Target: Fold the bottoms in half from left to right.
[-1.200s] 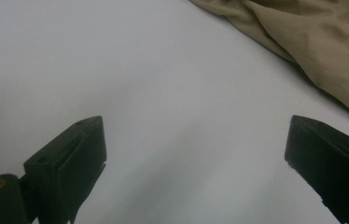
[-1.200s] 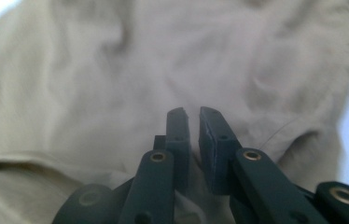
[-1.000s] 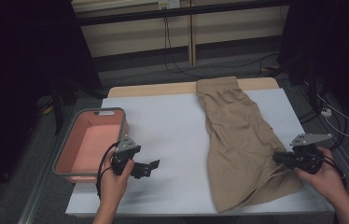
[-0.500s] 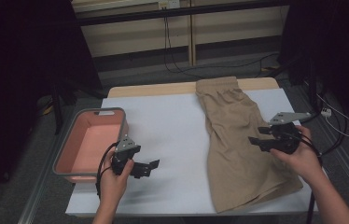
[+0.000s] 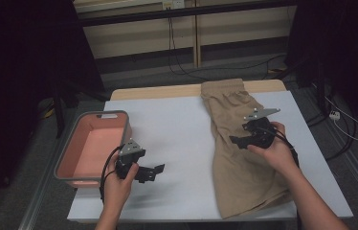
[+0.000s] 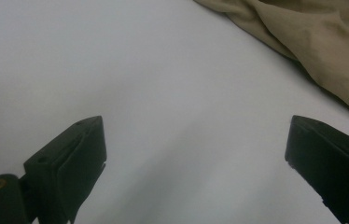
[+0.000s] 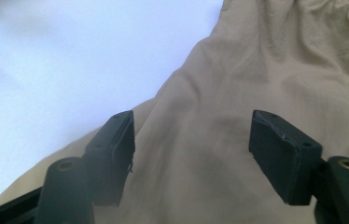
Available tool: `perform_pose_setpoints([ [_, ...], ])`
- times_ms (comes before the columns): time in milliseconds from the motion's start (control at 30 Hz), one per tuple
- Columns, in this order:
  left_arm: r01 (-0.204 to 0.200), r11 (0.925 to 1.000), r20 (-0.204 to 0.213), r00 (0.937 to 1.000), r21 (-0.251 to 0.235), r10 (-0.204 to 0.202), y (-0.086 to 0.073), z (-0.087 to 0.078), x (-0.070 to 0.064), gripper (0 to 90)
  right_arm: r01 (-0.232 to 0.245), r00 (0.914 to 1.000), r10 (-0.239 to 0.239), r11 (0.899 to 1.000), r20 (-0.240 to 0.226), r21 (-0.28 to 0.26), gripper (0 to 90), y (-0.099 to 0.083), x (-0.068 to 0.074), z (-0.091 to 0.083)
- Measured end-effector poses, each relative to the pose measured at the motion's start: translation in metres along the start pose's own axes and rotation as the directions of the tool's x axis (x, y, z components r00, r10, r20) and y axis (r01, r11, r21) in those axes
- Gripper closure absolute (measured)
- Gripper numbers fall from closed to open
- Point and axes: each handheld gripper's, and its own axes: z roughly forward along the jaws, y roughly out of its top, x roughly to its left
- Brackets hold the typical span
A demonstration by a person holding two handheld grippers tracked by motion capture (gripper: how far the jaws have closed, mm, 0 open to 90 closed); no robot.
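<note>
High view: right gripper [image 5: 238,141] shifted from shorts' [image 5: 237,143] 5 o'clock corner up to mid-cloth, jaws wide, empty. Left gripper [image 5: 158,168] unmoved beside bin [image 5: 67,153], parted, empty. Shorts at table's [image 5: 167,124] 3 o'clock.

Left gripper view: cloth at 1 o'clock, well apart.

Right gripper view: jaws over cloth; likely lining up a fold grasp.

**Surroundings at bench**

A pink basket [image 5: 92,148] with a grey rim is seen at the left edge of the white tabletop [image 5: 167,124], overhanging it. Cables [image 5: 177,57] are noted on the floor beyond the far edge, and a white plug [image 5: 334,114] off the right edge.
</note>
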Motion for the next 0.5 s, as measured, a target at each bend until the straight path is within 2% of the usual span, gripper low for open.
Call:
perform_pose_setpoints([
  [333,-0.002,1.0000,0.000,1.0000,0.001,0.002,0.000,0.000,0.001,5.5,-0.009,0.9997,0.009,1.000,-0.021,-0.014,47.5,0.017,0.009,0.027],
  [500,-0.001,1.0000,0.000,1.0000,0.001,0.001,0.001,0.000,0.001,5.5,0.011,0.9992,-0.011,1.000,-0.037,-0.014,55.4,0.021,0.018,0.039],
])
